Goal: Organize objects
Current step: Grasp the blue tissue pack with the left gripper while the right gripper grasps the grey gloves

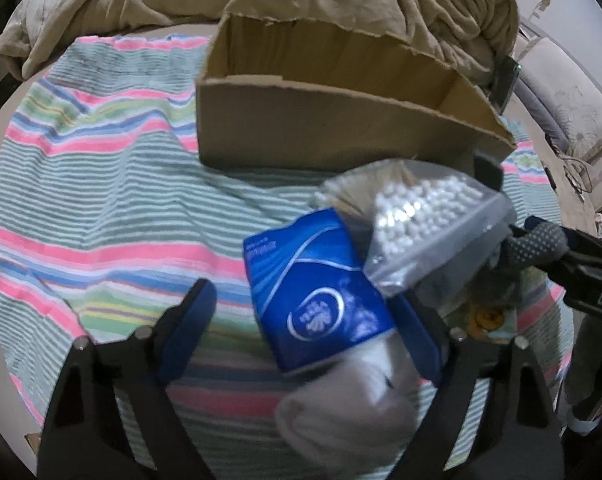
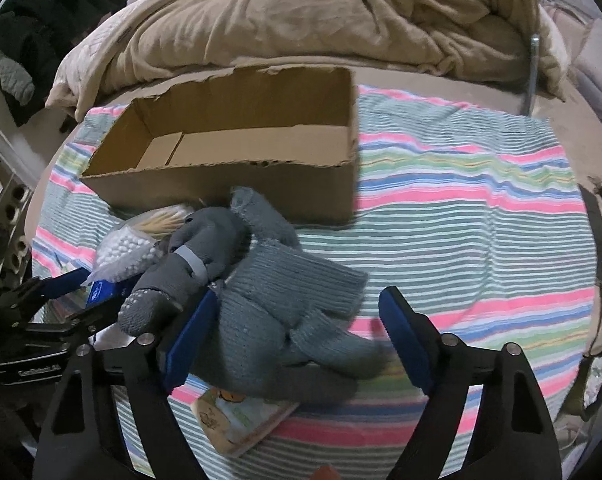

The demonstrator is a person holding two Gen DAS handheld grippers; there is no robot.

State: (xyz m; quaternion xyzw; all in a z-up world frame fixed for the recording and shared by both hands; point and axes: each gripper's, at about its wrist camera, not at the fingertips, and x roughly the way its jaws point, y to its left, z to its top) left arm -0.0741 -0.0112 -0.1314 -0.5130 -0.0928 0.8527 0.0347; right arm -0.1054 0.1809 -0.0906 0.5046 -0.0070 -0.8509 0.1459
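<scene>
An open cardboard box (image 2: 237,184) with torn upper edges stands empty on the striped cloth. In front of it lies a heap. A blue tissue pack (image 1: 321,292) with a white oval logo lies tilted, a grey-white sock (image 1: 341,412) at its near end. A clear bag of cotton swabs (image 1: 417,216) rests on the pack's far end, close to the box wall. Grey knitted gloves (image 2: 269,300) lie crumpled beside it, one with dotted fingertips. A small pale printed packet (image 2: 241,420) lies flat, partly under the gloves.
</scene>
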